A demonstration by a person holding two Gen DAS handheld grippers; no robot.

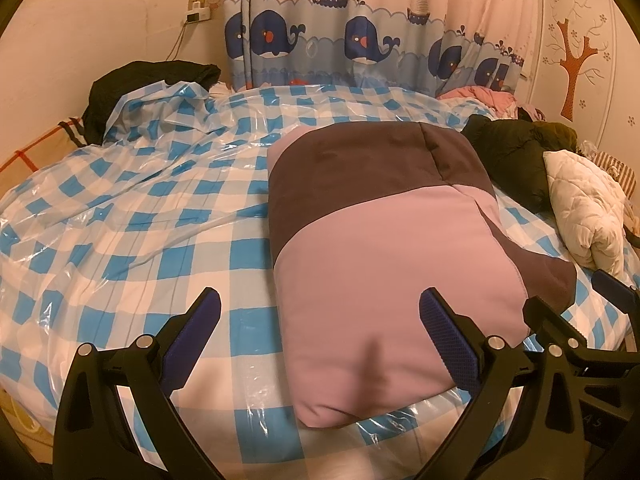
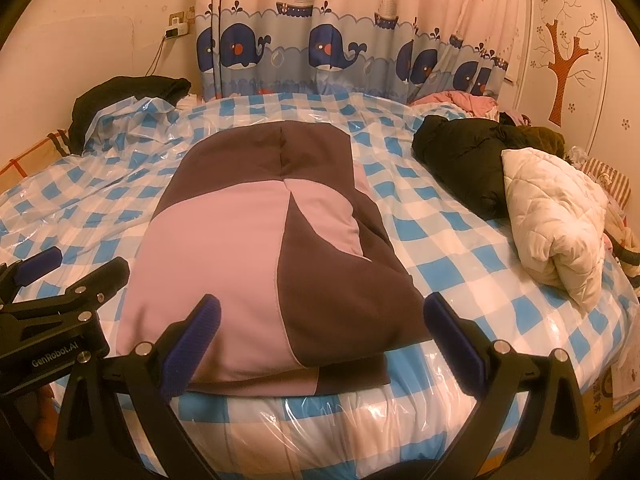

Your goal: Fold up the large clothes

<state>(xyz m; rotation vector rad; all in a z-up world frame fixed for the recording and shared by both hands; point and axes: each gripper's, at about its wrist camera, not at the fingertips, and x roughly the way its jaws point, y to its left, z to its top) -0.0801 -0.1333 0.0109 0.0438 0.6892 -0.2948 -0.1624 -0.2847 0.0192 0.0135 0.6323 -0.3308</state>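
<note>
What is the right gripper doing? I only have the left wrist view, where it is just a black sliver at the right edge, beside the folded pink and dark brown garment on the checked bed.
Observer: In the right wrist view the right gripper is open and holds nothing. Its fingers stand either side of the near end of the folded pink and dark brown padded garment.
Operator: Is the near hem tidy on that side?
Observer: Not quite. A lower layer sticks out from under the top fold at the near right corner.
</note>
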